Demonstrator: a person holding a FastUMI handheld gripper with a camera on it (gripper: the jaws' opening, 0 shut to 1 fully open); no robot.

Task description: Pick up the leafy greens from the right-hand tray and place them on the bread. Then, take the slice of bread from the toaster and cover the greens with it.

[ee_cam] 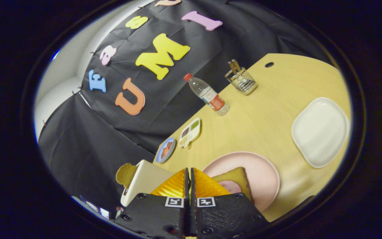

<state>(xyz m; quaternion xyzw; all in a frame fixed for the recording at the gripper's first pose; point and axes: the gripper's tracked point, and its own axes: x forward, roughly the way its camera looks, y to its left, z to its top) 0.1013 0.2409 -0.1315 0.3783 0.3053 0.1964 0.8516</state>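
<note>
Greens are not made out with certainty: the white tray [320, 131], well beyond the fingers and to their right, looks bare, and no leaf is discerned on the bread on the plate [235, 179]. That slice lies on the pink plate [264, 172], just ahead of the fingers and a little to their right, with a pinkish layer visible on top of it. The second slice of bread [125, 175] is seen standing in the slot of the white toaster [144, 181], just ahead and to the left, its flat face turned sideways. Toaster and plate thus flank the fingertips closely, the tray being far the more distant. The gripper [189, 174] is seen with its fingers [174, 186] pressed together, nothing held between them. Farther across the table [260, 113] a bottle, a cutlery holder and two small dishes are noted.
</note>
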